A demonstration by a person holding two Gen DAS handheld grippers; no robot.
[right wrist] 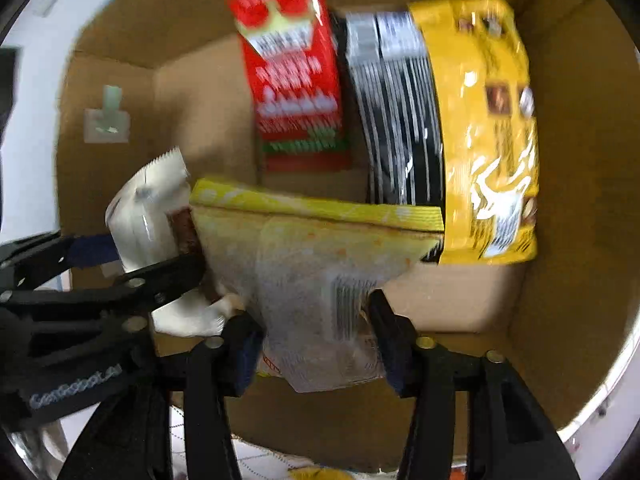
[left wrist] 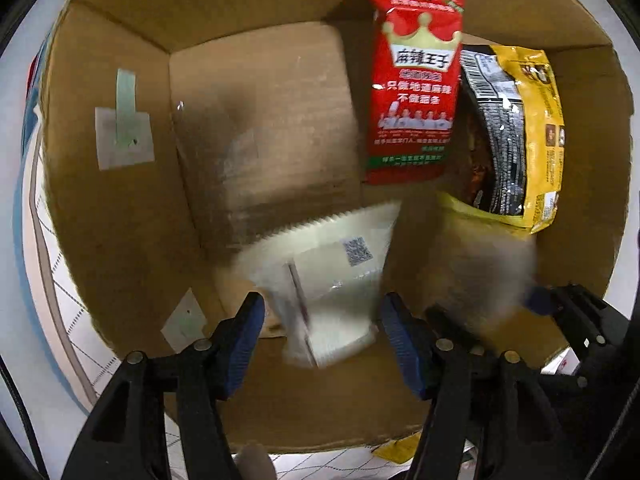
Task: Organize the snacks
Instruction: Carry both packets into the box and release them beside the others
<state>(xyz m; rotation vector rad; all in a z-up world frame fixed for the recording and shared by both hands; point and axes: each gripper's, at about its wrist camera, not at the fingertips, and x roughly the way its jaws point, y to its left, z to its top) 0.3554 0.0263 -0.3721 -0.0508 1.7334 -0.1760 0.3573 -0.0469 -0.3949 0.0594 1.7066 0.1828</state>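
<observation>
Both grippers reach into an open cardboard box (left wrist: 132,208). A red snack packet (left wrist: 414,84) and a yellow-and-black bag (left wrist: 520,136) stand against its far right side; both show in the right wrist view, red (right wrist: 292,76) and yellow (right wrist: 484,128). My left gripper (left wrist: 322,322) holds a white wrapped snack (left wrist: 332,276) between its blue pads (left wrist: 246,344); the snack is blurred. My right gripper (right wrist: 312,340) is shut on a pale yellow see-through packet (right wrist: 312,248). The left gripper and white snack (right wrist: 152,216) sit just left of it.
Taped labels (left wrist: 124,136) stick to the box's left wall. The box floor (left wrist: 264,128) is bare on the left side. A white gridded surface (left wrist: 68,320) lies outside the box, with another yellow packet (left wrist: 396,450) by the near edge.
</observation>
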